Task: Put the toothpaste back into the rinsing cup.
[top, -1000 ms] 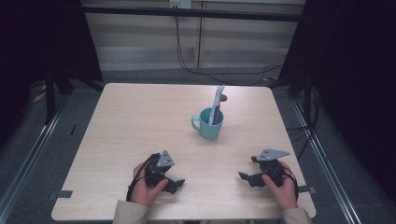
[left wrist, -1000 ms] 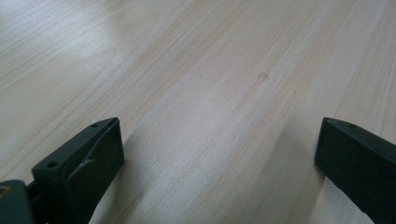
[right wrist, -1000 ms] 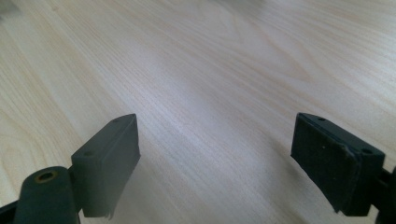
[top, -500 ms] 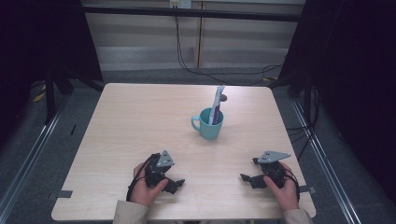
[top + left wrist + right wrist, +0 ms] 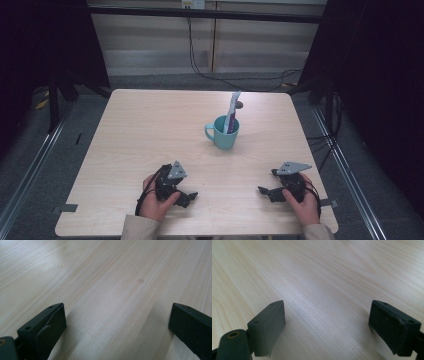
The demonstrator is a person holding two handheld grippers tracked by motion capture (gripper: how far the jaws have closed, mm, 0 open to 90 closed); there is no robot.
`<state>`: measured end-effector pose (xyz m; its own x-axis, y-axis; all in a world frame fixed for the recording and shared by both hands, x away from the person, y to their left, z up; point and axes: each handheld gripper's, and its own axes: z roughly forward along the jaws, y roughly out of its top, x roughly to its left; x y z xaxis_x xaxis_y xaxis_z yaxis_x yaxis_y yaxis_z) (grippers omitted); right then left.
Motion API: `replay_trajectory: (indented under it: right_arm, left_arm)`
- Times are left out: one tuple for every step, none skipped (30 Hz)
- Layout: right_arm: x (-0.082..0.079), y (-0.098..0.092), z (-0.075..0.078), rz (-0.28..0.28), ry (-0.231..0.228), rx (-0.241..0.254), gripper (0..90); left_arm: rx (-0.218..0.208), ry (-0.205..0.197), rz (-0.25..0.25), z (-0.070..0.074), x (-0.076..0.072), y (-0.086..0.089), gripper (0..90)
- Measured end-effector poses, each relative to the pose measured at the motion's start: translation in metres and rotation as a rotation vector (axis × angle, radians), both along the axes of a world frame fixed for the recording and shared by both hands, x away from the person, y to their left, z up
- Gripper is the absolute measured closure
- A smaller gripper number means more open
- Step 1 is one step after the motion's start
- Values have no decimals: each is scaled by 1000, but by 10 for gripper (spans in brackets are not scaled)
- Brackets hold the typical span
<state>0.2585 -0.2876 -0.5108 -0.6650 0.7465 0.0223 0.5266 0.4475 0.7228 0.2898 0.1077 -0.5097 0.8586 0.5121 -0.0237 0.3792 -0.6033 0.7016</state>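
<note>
The teal mug (image 5: 223,133), with a white tube (image 5: 231,111) standing in it, sits right of the desk's (image 5: 150,130) centre in the high view. Both gripper views show bare wood between wide-apart jaws. The left hand-held gripper (image 5: 189,196) and the right hand-held gripper (image 5: 265,191) rest near the front edge, well apart from the mug, both holding nothing.

My left hand (image 5: 159,200) grips the black two-jaw left gripper (image 5: 186,196) low at the near edge, its grey three-cornered plate on top, jaws pointing toward the right. In the left gripper view the jaws stand wide apart with nothing between. My right hand (image 5: 302,199) holds the black right gripper (image 5: 265,192), jaws pointing left and likewise spread wide, nothing held.
</note>
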Motion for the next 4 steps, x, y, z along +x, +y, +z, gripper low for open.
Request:
replay_trajectory:
  right_arm:
    - [0,0,0,1,0,2,129]
    - [0,0,0,1,0,2,129]
    - [0,0,0,1,0,1,129]
    - [0,0,0,0,0,0,129]
  left_arm:
    - [0,0,0,0,0,0,10]
    - [0,0,0,0,0,0,10]
    - [0,0,0,0,0,0,10]
    - [0,0,0,0,0,0,10]
